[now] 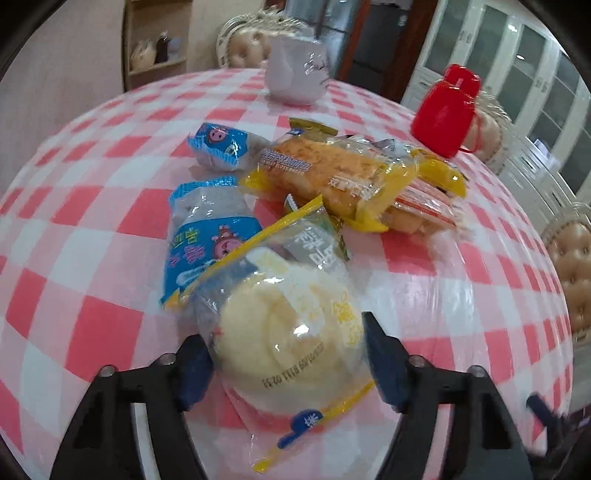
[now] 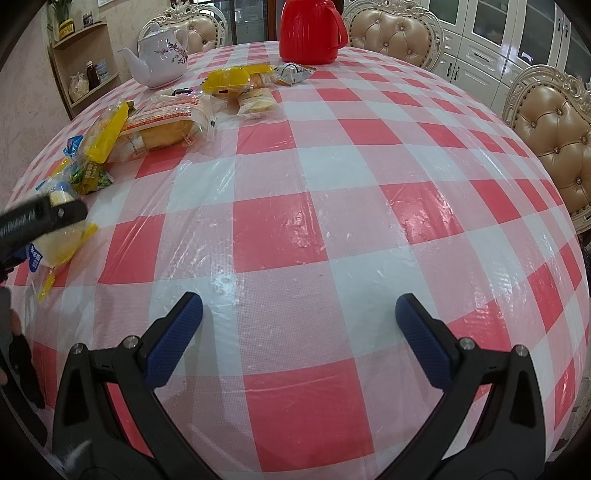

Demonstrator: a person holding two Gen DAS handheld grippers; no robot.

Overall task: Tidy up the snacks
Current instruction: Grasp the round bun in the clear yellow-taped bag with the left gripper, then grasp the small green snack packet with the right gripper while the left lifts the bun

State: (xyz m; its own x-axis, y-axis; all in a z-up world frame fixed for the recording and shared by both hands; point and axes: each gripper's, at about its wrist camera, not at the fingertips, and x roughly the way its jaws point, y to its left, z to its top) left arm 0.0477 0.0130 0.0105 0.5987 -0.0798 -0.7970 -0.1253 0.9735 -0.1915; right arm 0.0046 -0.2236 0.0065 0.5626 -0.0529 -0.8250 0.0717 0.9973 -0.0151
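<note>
Checked tablecloth (image 2: 314,221); left claw (image 1: 288,354) clamps bun packet (image 1: 291,332); right claw (image 2: 299,314) apart.

Teapot (image 1: 295,70) blurred; thermos (image 2: 310,29) top cut off.

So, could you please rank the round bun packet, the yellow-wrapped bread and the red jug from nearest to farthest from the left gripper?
1. Round bun packet, between the left gripper fingers.
2. Yellow-wrapped bread, mid-table.
3. Red jug, far right.
</note>
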